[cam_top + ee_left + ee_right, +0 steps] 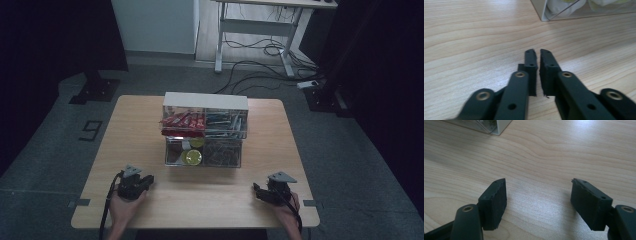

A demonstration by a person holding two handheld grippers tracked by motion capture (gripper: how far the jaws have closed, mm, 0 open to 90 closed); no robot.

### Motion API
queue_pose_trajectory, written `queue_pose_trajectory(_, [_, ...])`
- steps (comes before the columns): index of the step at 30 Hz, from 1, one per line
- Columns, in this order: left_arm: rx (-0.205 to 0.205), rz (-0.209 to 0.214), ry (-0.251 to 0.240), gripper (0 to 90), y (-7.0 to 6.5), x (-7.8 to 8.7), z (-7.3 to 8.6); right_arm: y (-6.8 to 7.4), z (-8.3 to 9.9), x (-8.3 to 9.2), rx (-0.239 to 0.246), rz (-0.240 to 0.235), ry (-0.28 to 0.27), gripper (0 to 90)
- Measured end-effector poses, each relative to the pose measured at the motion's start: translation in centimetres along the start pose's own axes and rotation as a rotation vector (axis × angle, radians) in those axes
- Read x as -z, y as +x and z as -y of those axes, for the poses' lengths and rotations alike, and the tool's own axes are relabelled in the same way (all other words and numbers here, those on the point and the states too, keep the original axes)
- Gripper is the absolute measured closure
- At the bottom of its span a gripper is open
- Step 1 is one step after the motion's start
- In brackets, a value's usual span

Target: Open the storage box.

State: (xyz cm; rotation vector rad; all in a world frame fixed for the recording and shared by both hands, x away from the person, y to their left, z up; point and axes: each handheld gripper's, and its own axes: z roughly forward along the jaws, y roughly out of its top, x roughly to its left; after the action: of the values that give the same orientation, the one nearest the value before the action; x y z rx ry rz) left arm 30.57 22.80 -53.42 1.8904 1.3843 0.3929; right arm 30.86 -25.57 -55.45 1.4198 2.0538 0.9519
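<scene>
Right now both grippers rest low on the wooden table [150, 130], well apart. Left gripper [537, 53] has its jaws pressed together, holding nothing; right gripper [537, 192] stands spread wide, also holding nothing. Between and beyond them sits the clear drawer box [205, 131], untouched mid-table.

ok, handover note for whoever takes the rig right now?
Left tongs: shut, empty, resting on the table near its front left.
Right tongs: open, empty, near the front right.
Clear organiser stands mid-table, both drawers pulled partly out: red packets upper left, pens upper right, yellow rolls lower left.
Done: nothing shows as moved out.
Left: the whole job; neither tongs touches the organiser.
</scene>
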Motion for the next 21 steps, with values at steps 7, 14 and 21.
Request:
queue_pose_trajectory(7, [-0.004, 0.019, -0.077, 90.0, -0.2, 1.9, -0.7, -0.1, 0.0, 0.1, -0.002, -0.004, -0.002, 31.1])
queue_pose_trajectory(14, [-0.007, 0.061, -0.106, 90.0, -0.8, 3.2, -1.8, -0.2, 0.0, 0.1, -0.005, -0.008, -0.003, 31.7])
queue_pose_trajectory(21, [-0.033, 0.086, -0.119, 90.0, -2.1, 4.7, -3.6, -0.3, 0.0, 0.0, -0.011, -0.013, -0.006, 31.8])
